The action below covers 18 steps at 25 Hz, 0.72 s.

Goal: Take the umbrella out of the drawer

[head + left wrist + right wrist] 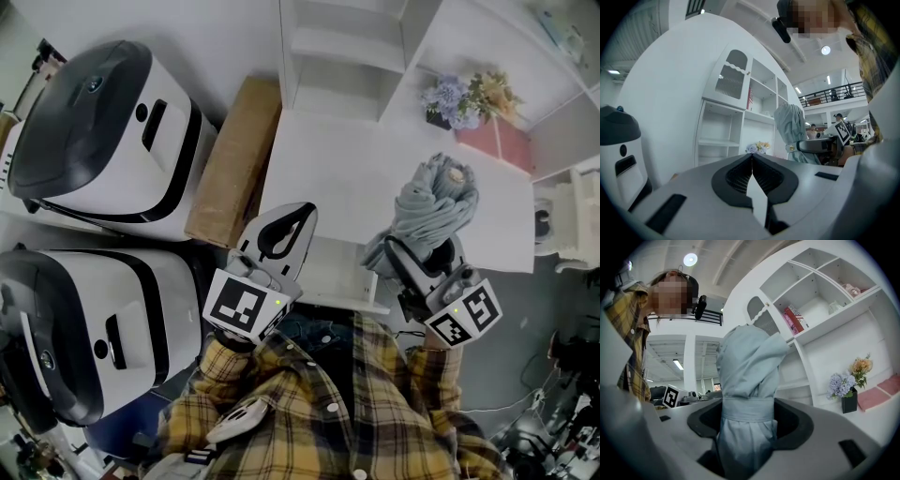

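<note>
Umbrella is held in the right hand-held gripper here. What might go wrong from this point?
1. The right hand-held gripper pinches the umbrella near one end, most of it standing above the jaws; it might tilt or slip.
2. The flower vase stands nearby on the desk; a swing may knock it.

The umbrella (433, 202) sits in the right tongs (405, 251), flowers (464, 97) behind it.

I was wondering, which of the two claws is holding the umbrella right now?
The right claw, shut around the pale blue-grey folded umbrella; the left claw is shut with nothing between its jaws.
</note>
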Tool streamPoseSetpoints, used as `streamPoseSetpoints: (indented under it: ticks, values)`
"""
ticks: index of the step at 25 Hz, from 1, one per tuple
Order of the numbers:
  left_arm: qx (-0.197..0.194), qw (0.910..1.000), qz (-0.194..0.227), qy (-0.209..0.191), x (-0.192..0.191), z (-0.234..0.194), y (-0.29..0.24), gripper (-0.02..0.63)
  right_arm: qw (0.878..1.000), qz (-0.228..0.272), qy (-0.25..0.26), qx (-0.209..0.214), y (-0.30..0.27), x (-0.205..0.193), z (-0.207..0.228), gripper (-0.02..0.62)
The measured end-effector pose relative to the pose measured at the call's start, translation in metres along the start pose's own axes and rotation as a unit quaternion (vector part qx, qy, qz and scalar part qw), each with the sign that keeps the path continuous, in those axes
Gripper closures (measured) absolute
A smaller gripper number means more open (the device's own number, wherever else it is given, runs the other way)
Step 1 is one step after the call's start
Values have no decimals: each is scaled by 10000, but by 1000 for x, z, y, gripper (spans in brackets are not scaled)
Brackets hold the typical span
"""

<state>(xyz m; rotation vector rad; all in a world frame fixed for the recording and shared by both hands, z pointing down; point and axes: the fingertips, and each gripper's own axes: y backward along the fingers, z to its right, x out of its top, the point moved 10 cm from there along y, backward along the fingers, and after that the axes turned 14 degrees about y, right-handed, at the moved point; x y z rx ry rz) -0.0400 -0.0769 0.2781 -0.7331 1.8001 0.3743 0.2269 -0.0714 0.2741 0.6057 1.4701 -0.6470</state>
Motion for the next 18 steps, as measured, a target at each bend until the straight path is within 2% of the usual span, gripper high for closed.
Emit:
streamPoseSetpoints:
  ticks: [18]
  values:
    - [-33,10000,-43,-6,0,-1,-6,584,10000,-31,-4,40,2,-3,3,291]
